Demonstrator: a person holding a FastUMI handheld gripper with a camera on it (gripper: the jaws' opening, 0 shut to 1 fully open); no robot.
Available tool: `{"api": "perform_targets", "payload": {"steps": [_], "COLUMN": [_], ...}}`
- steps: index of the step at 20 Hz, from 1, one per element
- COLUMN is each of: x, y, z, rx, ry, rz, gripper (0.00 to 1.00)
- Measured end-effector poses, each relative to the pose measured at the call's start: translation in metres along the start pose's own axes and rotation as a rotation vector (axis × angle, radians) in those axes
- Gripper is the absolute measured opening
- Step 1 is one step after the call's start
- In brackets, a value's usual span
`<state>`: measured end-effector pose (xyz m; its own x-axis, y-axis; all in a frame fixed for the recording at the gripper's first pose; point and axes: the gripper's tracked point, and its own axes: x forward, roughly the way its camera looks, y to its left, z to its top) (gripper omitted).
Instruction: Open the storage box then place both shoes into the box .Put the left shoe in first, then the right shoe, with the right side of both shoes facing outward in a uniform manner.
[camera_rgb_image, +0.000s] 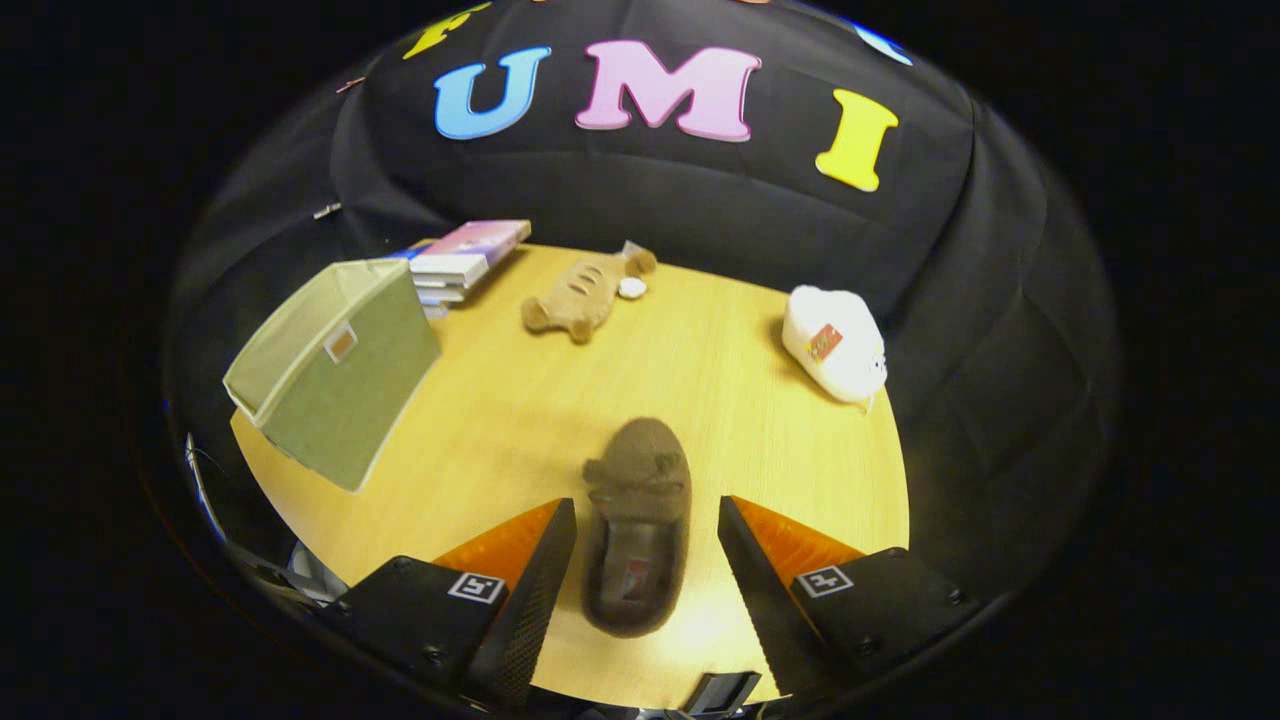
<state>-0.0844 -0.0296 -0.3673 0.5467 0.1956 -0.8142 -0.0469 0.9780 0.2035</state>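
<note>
A brown fuzzy slipper lies on the wooden table, heel toward me and toe pointing away. My gripper is open, its two fingers standing on either side of the slipper's heel half without touching it. A green fabric storage box sits on the table to the left beyond the fingers, its open top facing left and away.
A stack of books lies behind the box. A tan plush toy rests at the back middle of the table, and a white plush item sits near the right edge.
</note>
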Motion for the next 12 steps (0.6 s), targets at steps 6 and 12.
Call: {"api": "perform_targets", "payload": {"steps": [6, 12], "x": [0.069, 0.107], "y": [-0.019, -0.020], "z": [-0.043, -0.033], "rx": [-0.043, -0.051], "ry": [0.104, 0.073], "rz": [-0.015, -0.051], "gripper": [0.83, 0.41]}}
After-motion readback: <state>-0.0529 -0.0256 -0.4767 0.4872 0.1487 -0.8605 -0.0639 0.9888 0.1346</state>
